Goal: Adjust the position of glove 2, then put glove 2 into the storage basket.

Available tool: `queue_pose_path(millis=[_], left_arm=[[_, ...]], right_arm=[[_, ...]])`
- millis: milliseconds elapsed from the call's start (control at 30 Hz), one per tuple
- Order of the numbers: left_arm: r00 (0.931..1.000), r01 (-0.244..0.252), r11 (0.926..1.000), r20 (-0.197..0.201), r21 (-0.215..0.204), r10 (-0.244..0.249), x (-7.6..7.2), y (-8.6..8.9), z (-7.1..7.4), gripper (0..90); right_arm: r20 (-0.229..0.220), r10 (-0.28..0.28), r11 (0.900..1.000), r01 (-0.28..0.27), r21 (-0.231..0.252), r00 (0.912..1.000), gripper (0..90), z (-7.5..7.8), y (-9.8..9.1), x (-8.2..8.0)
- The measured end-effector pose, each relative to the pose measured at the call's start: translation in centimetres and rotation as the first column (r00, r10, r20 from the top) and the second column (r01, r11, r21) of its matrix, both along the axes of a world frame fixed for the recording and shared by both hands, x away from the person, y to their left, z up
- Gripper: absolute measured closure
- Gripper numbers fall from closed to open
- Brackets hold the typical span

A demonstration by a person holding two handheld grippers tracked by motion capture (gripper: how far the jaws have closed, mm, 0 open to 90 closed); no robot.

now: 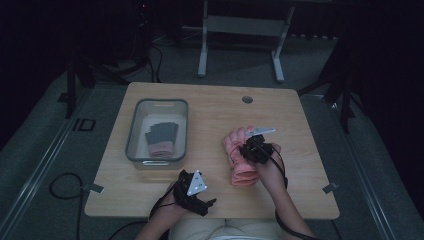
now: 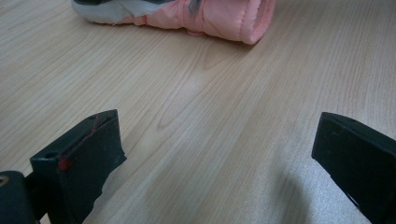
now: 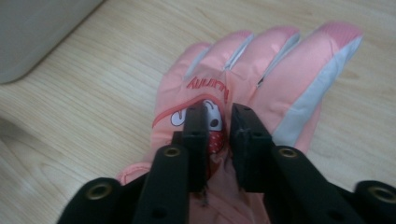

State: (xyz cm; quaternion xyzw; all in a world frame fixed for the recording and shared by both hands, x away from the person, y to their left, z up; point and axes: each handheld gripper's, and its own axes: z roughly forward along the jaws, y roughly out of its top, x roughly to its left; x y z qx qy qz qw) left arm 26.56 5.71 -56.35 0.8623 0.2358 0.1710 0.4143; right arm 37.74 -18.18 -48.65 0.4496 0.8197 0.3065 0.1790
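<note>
A pink padded glove [image 1: 239,160] lies flat on the wooden table [image 1: 215,107], right of centre, fingers pointing away. My right gripper [image 1: 255,148] is over its back; in the right gripper view the jaws are pinched on a fold of the pink glove [image 3: 261,65] at its cartoon patch, gripper [image 3: 218,112] nearly closed. My left gripper [image 1: 196,192] rests near the table's front edge, left of the glove. In the left gripper view its jaws stand wide apart [image 2: 215,140] over bare wood, with the cuff of the glove [image 2: 224,18] lying beyond them.
A grey plastic bin [image 1: 134,131] stands on the left half of the table, holding another glove [image 1: 161,136] with a dark palm and pink cuff. A round cable hole [image 1: 247,99] sits near the far edge. The person's forearms enter from the bottom.
</note>
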Motion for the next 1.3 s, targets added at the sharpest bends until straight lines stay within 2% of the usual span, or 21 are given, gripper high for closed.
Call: queue_pose_path(millis=[233,433,500,567,633,700,767,833,933,1000,1067,1200,1300], left_arm=[[1.0000,0.002,1.0000,-0.005,0.007,-0.002,0.2,0.1,-0.1,1.4],[1.0000,0.001,1.0000,-0.008,-0.009,-0.001,0.1,0.1,0.2,1.4],[1.0000,0.003,0.9999,0.000,-0.013,-0.003,0.1,0.0,0.4,1.4],[0.9999,0.013,0.9999,0.007,0.007,-0.013,0.2,-0.2,0.5,1.4],[0.9998,0.020,0.9997,-0.001,0.016,-0.020,0.2,-0.4,0.3,1.4],[0.9996,0.029,0.9994,-0.002,0.021,-0.029,0.1,-0.7,0.3,1.4],[0.9991,0.041,0.9990,-0.010,0.016,-0.041,0.2,-1.0,0.7,1.4],[0.9971,0.071,0.9975,-0.028,-0.006,-0.071,0.3,-1.3,1.4,1.4],[0.9957,0.088,0.9955,-0.025,-0.035,-0.089,0.4,-1.8,2.6,1.4],[0.9953,0.093,0.9950,-0.024,-0.037,-0.094,0.6,-2.2,3.5,1.7],[0.9960,0.087,0.9951,-0.019,-0.048,-0.088,1.0,-2.5,4.4,3.7],[0.9953,0.078,0.9907,-0.049,-0.112,-0.084,2.7,-3.1,6.3,4.5],[0.9970,0.068,0.9892,-0.029,-0.130,-0.072,4.3,-3.7,8.2,5.2]], right_arm=[[0.042,0.037,0.9988,-0.038,0.031,0.9985,63.8,2.1,0.1,-0.5],[0.071,0.063,0.9956,-0.067,0.065,0.9955,62.7,3.8,-0.6,-1.1],[0.096,0.069,0.9955,-0.075,0.058,0.9930,61.9,4.3,-1.1,-1.3],[0.105,0.087,0.9921,-0.095,0.082,0.9907,61.3,4.9,-1.8,-1.3],[0.108,0.116,0.9884,-0.126,0.085,0.9873,60.7,5.0,-2.2,-1.2],[0.102,0.131,0.9882,-0.139,0.065,0.9860,61.1,5.0,-2.7,-1.0],[0.110,0.154,0.9847,-0.162,0.065,0.9818,61.9,4.9,-3.3,-1.0],[0.116,0.154,0.9848,-0.162,0.063,0.9813,63.0,4.9,-4.0,-1.0],[0.126,0.165,0.9840,-0.172,0.047,0.9783,63.9,4.9,-4.9,-0.9],[0.132,0.179,0.9821,-0.185,0.034,0.9749,63.4,4.9,-5.6,-0.9],[0.140,0.166,0.9835,-0.174,0.048,0.9761,63.2,5.0,-6.3,-0.9],[0.159,0.153,0.9826,-0.168,0.080,0.9752,61.2,5.4,-7.3,-0.7],[0.176,0.135,0.9853,-0.151,0.081,0.9751,61.2,5.7,-7.5,-0.4]])
